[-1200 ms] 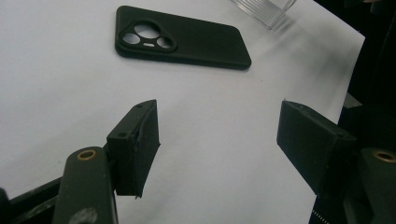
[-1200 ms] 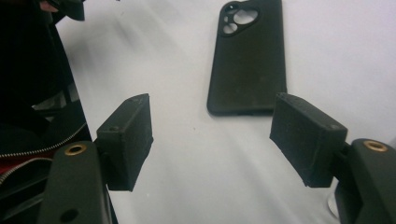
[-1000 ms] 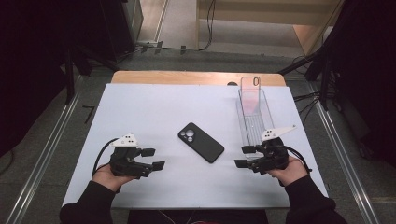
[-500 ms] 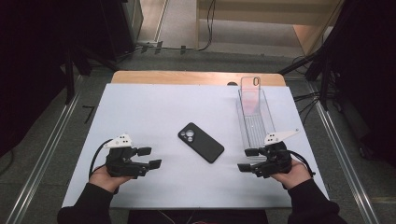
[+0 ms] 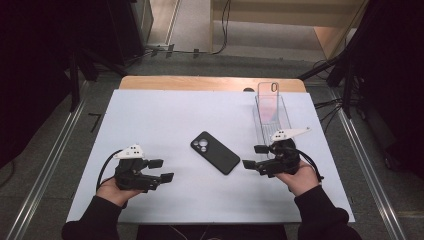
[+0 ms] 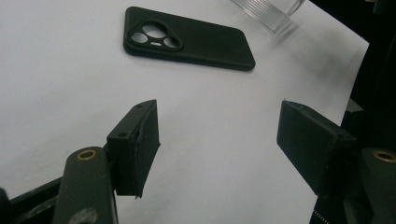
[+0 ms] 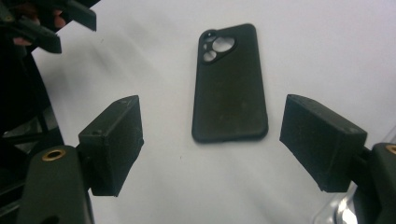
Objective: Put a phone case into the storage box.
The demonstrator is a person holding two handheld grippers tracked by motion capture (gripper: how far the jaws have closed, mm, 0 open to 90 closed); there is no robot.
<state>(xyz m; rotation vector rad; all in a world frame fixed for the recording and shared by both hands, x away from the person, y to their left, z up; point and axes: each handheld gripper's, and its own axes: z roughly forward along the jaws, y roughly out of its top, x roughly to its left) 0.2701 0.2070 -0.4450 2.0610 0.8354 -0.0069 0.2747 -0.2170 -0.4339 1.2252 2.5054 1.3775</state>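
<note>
The white table (image 5: pixel 150 115) carries a clear rack (image 5: pixel 272 117) beyond the right gripper (image 5: pixel 256 156), whose empty jaws have just been widening. The black phone (image 5: pixel 215 152) lies between it and the left gripper (image 5: pixel 161 170), also gaping, empty. The right gripper view shows the camera cutouts.

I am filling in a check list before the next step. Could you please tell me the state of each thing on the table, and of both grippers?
black phone case: flat on the white table, camera cutout up, untouched.
clear phone case: upright in the clear rack.
left gripper: open, holding nothing.
right gripper: open, jaws just opening, pointed at the black phone case, holding nothing.
</note>
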